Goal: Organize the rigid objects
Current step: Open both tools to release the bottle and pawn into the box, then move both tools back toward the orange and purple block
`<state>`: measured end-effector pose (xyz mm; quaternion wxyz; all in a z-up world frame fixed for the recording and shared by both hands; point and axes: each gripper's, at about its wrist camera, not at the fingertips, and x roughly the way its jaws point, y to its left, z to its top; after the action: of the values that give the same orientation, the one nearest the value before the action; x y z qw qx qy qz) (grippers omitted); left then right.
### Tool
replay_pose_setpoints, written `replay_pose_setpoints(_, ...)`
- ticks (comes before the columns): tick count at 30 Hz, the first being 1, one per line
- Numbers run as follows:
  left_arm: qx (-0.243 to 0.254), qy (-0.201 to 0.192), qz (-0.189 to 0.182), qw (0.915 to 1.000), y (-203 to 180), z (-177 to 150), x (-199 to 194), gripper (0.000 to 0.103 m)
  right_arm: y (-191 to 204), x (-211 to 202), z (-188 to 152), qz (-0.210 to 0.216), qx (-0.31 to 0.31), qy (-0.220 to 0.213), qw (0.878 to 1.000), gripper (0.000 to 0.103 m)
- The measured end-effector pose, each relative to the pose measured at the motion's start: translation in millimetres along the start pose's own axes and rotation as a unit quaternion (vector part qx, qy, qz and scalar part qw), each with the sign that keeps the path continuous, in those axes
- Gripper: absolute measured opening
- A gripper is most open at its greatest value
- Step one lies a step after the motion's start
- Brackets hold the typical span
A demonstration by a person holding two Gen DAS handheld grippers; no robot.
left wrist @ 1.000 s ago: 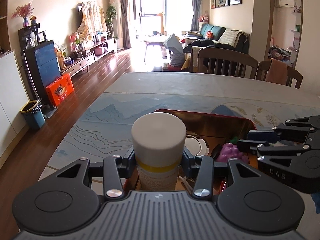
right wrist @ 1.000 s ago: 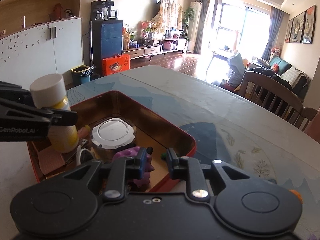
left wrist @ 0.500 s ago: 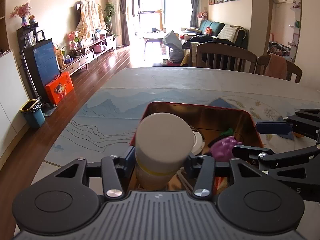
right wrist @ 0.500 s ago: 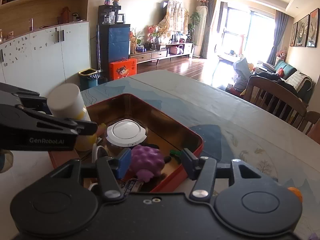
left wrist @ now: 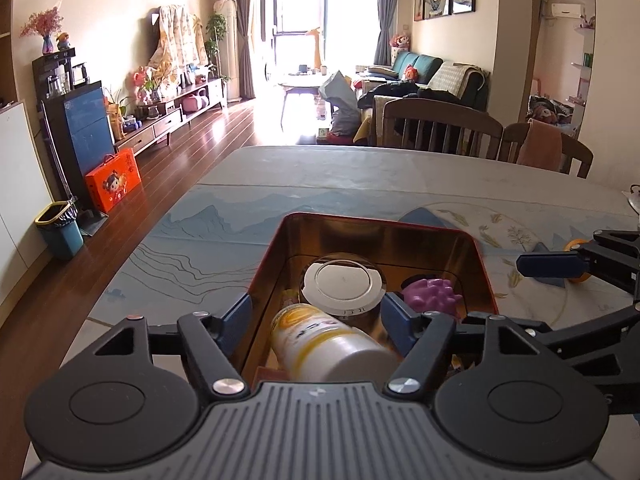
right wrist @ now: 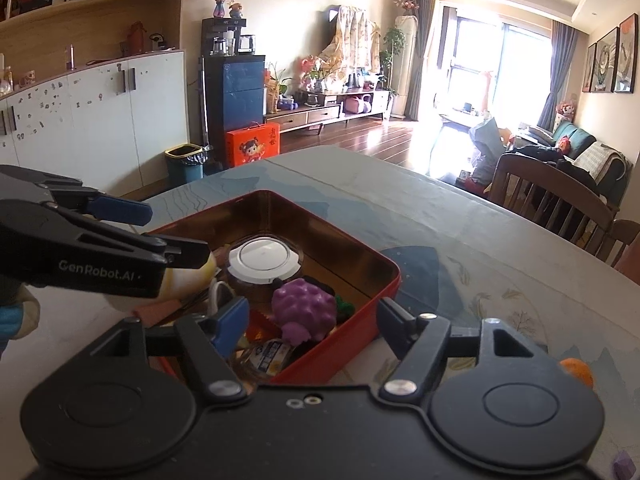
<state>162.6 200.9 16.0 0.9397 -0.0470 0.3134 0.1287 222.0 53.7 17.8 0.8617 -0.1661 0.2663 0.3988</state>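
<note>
bottle (left wrist: pixel 328 344): lies on its side in the red tin (left wrist: pixel 376 222), lower centre of left view; light plastic, stiff, smooth and rolls, so grip across the body.
left tool (left wrist: pixel 316 320): jaws opening, bottle between but not pressed.
right tool (right wrist: pixel 312 324): opening, nothing pressed; purple toy (right wrist: pixel 304 312) sits in the tin beyond it.
jar w/ white lid (left wrist: pixel 344 284): prob. glass, fragile.
hidden: tin's near end behind tool bodies; small bits there unclear.
orange thing (right wrist: pixel 576 372): on desk (left wrist: pixel 360 184), half cut off.
</note>
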Motion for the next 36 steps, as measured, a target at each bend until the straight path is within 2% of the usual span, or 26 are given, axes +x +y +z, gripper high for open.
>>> replay_pose_setpoints(8, -0.014, -0.018, -0.014, 0.9997, -10.2, 2.4, -19.2, 0.072, -6.3, -25.0, -9.2, 0.016, 0.005, -0.004, 1.0, 0.084)
replay_pose_setpoints(12, -0.017, -0.022, -0.034, 0.9991, -22.9, 6.1, -24.8, 0.072, -15.0, -39.2, -16.3, 0.015, 0.009, -0.001, 1.0, 0.09)
replay_pose_setpoints(16, -0.002, -0.022, -0.047, 0.9987, -42.2, 7.6, -26.4, 0.072, -28.1, -57.1, -25.7, 0.008, 0.021, -0.005, 1.0, 0.1)
replay_pose_setpoints(20, 0.014, -0.021, -0.065, 0.9976, -66.0, 8.7, -26.0, 0.08, -52.9, -72.6, -37.4, -0.003, 0.044, -0.006, 0.999, 0.102)
replay_pose_setpoints(25, 0.041, -0.019, -0.085, 0.9953, -104.1, 11.2, -21.5, 0.081, -91.8, -91.6, -53.7, -0.034, 0.07, -0.01, 0.997, 0.103)
replay_pose_setpoints(29, 0.053, -0.015, -0.107, 0.9927, -136.4, 11.7, -14.3, 0.085, -126.4, -105.4, -69.9, -0.064, 0.095, -0.013, 0.993, 0.103)
replay_pose_setpoints(36, 0.076, -0.005, -0.134, 0.988, -191.3, 11.2, 1.7, 0.085, -181.0, -108.7, -105.9, -0.102, 0.131, 0.011, 0.986, 0.103)
